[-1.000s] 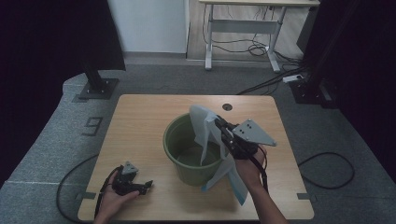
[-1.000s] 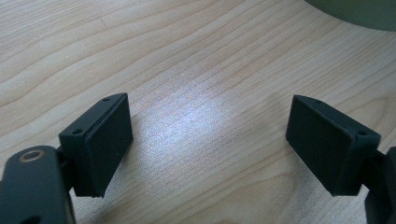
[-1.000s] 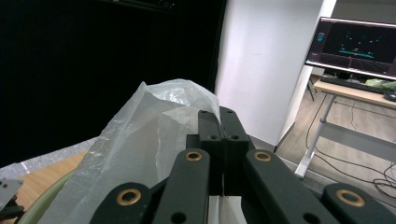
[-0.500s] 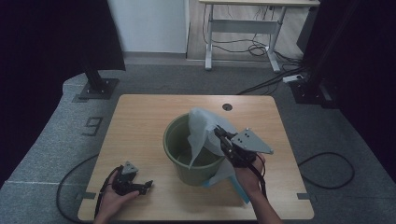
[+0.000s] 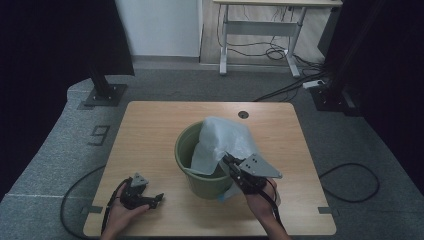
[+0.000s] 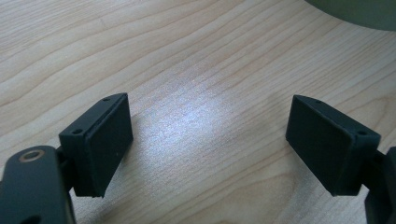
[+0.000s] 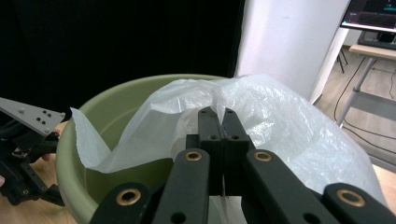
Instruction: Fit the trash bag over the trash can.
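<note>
A green bucket (image 5: 186, 150) stands in the middle of the wooden table (image 5: 155, 125). A translucent white plastic bag (image 5: 220, 137) drapes over its right rim and partly into it. My right gripper (image 5: 226, 161) is at the bucket's near right rim, shut on a fold of the bag (image 7: 261, 112); in the right gripper view the jaws pinch the film above the bucket (image 7: 116, 107). My left gripper (image 5: 152, 198) rests on the table near the front left, open, with only bare wood between its pads (image 6: 105, 140).
The table's front edge lies just below both hands. A grommet hole (image 5: 243, 114) sits at the table's back edge. Cables (image 5: 75, 200) trail off the table's left side, and another desk (image 5: 260, 30) stands behind.
My right gripper has come down toward the bucket's rim with the bag, which has sunk lower over the bucket. The left gripper has stayed put.
</note>
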Demonstrator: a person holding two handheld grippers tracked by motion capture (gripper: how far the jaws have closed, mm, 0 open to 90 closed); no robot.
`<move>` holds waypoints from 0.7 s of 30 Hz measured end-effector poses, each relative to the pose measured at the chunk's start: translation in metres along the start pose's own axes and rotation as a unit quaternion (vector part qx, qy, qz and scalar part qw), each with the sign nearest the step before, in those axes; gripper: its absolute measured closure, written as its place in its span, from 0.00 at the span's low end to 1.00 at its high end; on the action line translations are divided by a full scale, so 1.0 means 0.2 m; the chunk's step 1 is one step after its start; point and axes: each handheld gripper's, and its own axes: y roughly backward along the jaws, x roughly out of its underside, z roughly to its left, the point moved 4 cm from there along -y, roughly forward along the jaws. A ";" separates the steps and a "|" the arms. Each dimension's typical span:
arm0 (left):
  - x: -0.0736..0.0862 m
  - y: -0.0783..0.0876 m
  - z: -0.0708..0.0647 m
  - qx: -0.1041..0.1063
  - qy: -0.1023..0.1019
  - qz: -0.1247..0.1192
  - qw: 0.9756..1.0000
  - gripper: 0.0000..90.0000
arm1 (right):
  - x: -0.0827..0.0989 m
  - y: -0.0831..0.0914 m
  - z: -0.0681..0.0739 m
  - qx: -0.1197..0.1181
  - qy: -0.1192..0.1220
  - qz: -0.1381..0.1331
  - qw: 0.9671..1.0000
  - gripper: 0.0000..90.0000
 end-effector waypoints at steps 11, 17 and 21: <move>0.00 0.00 0.00 -0.001 0.000 0.000 1.000 0.16 | 0.06 0.05 -0.01 0.005 -0.009 -0.002 1.000 0.98; 0.00 0.00 0.00 -0.001 0.000 0.000 1.000 0.16 | 0.08 0.08 -0.05 0.017 -0.004 0.005 1.000 0.98; 0.00 0.00 0.00 -0.001 -0.001 0.001 1.000 0.16 | 0.09 0.07 -0.04 0.012 -0.004 0.005 1.000 0.98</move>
